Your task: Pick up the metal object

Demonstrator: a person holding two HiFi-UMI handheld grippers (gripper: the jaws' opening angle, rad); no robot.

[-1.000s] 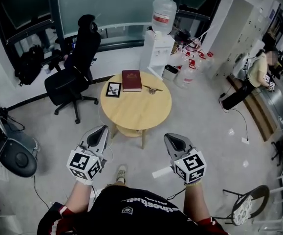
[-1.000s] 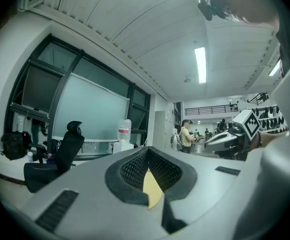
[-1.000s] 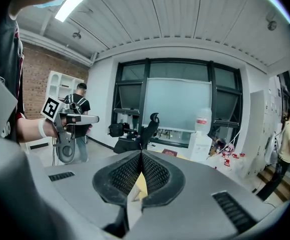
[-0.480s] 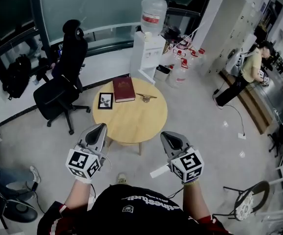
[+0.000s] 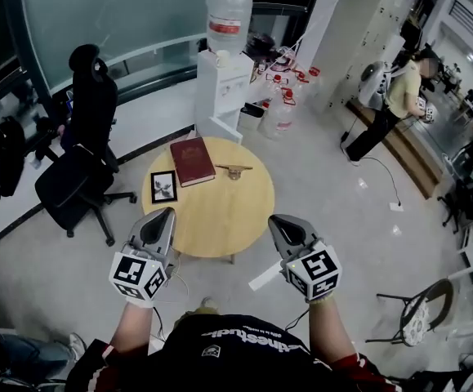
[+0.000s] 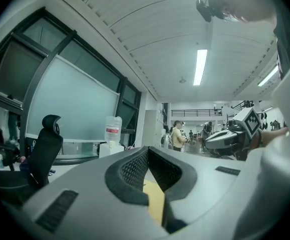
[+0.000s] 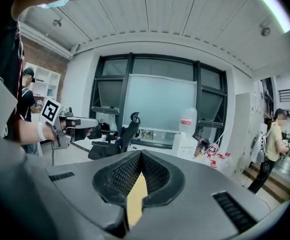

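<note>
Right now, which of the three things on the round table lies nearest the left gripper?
The black-framed picture: it lies just ahead of the left gripper. The red book and the metal object lie farther away.

**Materials and finishes**
Worktop (image 5: 220, 223): pale wood, smooth, matt. Metal object (image 5: 234, 170): dull brownish metal. Book (image 5: 192, 161): maroon cover, slight sheen. Left claw (image 6: 147, 151), right claw (image 7: 140, 154): matt grey plastic, black mesh-textured pads (image 7: 120, 176). Floor (image 5: 334, 211): grey, glossy.

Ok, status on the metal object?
Left gripper, right gripper shut, empty, near side of table. Metal object untouched at far edge, beside book. Nothing in the way.
</note>
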